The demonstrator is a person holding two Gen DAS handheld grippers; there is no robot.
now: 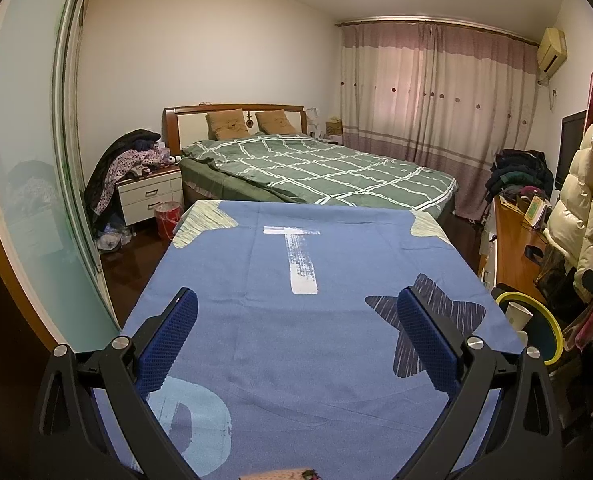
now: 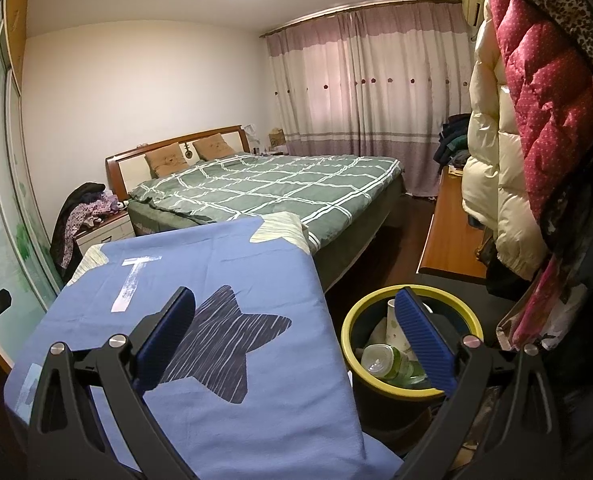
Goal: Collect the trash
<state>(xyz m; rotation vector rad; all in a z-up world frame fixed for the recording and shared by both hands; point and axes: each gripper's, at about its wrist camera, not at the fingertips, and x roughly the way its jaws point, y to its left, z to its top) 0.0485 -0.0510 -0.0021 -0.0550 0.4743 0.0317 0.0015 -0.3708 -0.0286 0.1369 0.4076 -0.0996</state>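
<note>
A dark bin with a yellow rim (image 2: pixel 352 320) stands on the floor right of the blue-covered table (image 2: pixel 224 264). Inside it lie a clear plastic bottle (image 2: pixel 388 362) and a white paper cup (image 2: pixel 394 330). My right gripper (image 2: pixel 296 344) hangs open over the table's right edge, its right finger above the bin, nothing between the fingers. My left gripper (image 1: pixel 296 336) is open above the blue cloth (image 1: pixel 296 320), holding nothing. In the left wrist view the bin (image 1: pixel 552 324) shows at the right with the paper cup (image 1: pixel 518 315) in it.
A bed with a green checked cover (image 1: pixel 316 168) lies beyond the table. A nightstand piled with clothes (image 1: pixel 148 184) and a red bucket (image 1: pixel 167 220) stand at the left. Hanging coats (image 2: pixel 536 120) and a wooden desk (image 2: pixel 452 236) crowd the right side.
</note>
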